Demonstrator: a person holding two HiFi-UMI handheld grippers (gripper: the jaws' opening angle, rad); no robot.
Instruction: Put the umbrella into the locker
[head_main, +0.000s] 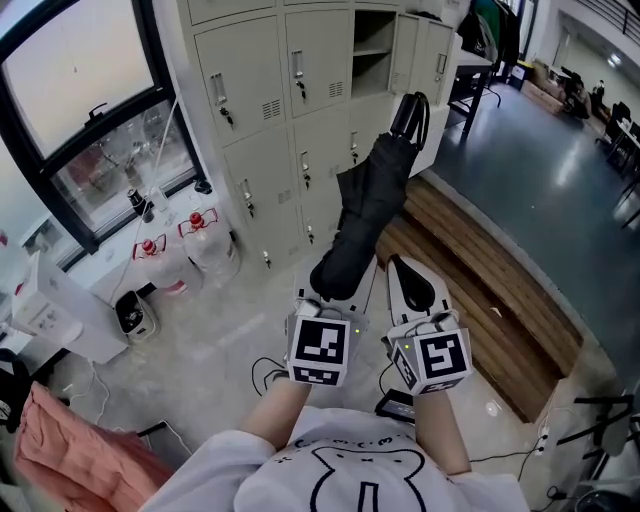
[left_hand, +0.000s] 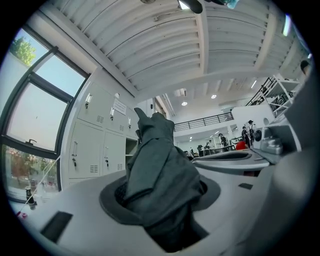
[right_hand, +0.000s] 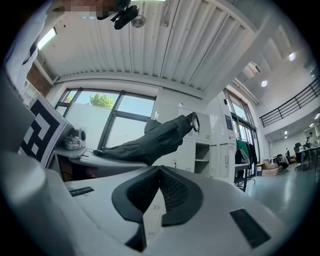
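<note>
A folded black umbrella (head_main: 368, 205) slants up from my left gripper (head_main: 333, 290), its looped handle (head_main: 410, 115) towards the grey lockers (head_main: 260, 100). One locker compartment (head_main: 375, 50) at the top stands open. In the left gripper view the umbrella's cloth (left_hand: 160, 165) fills the gap between the pads of the left gripper (left_hand: 162, 196), which is shut on it. My right gripper (head_main: 402, 268) sits just right of it, shut with nothing in it. The right gripper view shows the right gripper (right_hand: 160, 176) with pads together, and the umbrella (right_hand: 150, 140) to its upper left before the open compartment (right_hand: 202, 155).
A long wooden bench (head_main: 480, 290) runs along the floor to the right of the lockers. Water jugs (head_main: 205, 245) stand under the window at left. Cables and a small device (head_main: 398, 405) lie on the floor near the person's body. A pink cloth (head_main: 70, 450) is at lower left.
</note>
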